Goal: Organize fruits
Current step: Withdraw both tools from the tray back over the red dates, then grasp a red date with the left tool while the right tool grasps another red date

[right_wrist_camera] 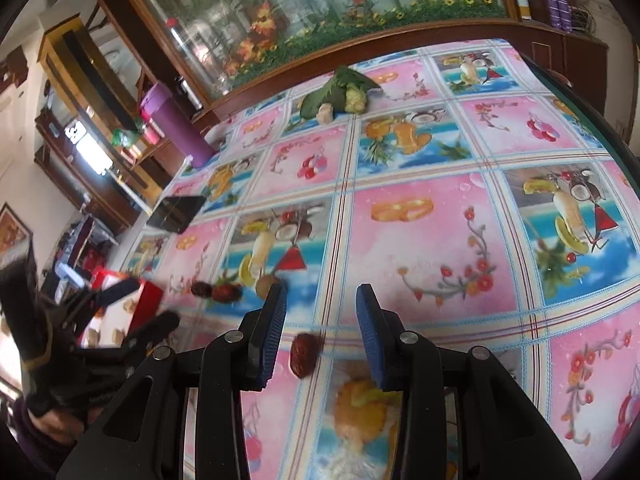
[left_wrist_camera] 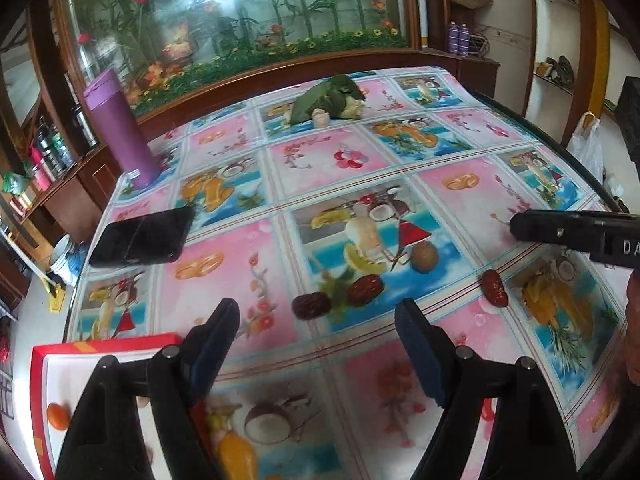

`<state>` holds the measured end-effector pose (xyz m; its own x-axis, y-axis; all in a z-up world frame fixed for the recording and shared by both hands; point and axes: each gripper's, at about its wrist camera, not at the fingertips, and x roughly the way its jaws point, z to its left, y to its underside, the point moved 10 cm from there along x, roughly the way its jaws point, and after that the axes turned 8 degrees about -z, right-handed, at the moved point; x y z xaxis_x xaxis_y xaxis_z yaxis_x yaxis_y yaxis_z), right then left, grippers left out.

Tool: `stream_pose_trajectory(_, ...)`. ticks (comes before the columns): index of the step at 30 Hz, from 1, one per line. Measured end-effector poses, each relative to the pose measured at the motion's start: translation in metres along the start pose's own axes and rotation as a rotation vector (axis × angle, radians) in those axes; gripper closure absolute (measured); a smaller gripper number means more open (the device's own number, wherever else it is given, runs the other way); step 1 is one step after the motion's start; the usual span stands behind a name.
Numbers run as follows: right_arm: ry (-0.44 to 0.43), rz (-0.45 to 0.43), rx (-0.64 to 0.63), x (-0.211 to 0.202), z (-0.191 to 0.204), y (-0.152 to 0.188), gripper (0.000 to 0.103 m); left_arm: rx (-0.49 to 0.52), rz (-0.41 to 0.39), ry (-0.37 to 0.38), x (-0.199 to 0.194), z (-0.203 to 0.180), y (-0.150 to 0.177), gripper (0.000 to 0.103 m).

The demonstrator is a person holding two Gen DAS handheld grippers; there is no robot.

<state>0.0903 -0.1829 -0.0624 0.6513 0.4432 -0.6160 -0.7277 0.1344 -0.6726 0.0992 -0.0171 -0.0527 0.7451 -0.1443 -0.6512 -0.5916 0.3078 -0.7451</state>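
Left wrist view: your left gripper (left_wrist_camera: 316, 320) hangs with its jaws spread wide and nothing between them.
Right wrist view: your right gripper (right_wrist_camera: 322, 308) is also spread, its blue pads (right_wrist_camera: 276, 320) bare, above one red date (right_wrist_camera: 303, 354).
Writing: only the white letters "DA" show on your right gripper's body (left_wrist_camera: 600, 236) at the edge of the left view; the rest is cut off.
Lone date: its long axis runs roughly toward and away from your right camera, tilted slightly; it lies on the tablecloth (right_wrist_camera: 420, 240), between the finger lines but below them, untouched.
Date pair: two more dates (left_wrist_camera: 338, 296) lie side by side just ahead of your left fingers, long axes running left to right.
Round brown fruit (left_wrist_camera: 425, 257): near the pair, on the far right side.
Box: a red-rimmed white box (left_wrist_camera: 52, 360) sits at your near left with an orange fruit (left_wrist_camera: 58, 416) inside.
Surface: glossy cloth printed with fruit and flower squares.
Also on it: black phone (left_wrist_camera: 144, 236), purple tumbler (left_wrist_camera: 120, 128), leafy greens (left_wrist_camera: 332, 98).
Room: wood-framed glass panel with painted plants (left_wrist_camera: 240, 20) behind the table.
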Motion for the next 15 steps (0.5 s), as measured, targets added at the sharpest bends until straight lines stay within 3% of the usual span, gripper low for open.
stream_pose_trajectory(8, 0.03, 0.065, 0.001, 0.009, -0.007, 0.011, 0.067, 0.104, -0.014, 0.143, 0.026, -0.029, -0.009, 0.025)
stream_pose_trajectory(13, 0.051, 0.078, 0.025, 0.01, -0.015, 0.012, 0.067, 0.141, 0.035, 0.195, 0.04, -0.037, 0.0, 0.049)
stream_pose_trajectory(15, 0.051, 0.085, 0.023, 0.012, -0.014, 0.013, 0.067, 0.142, 0.049, 0.198, 0.045, -0.038, 0.002, 0.051)
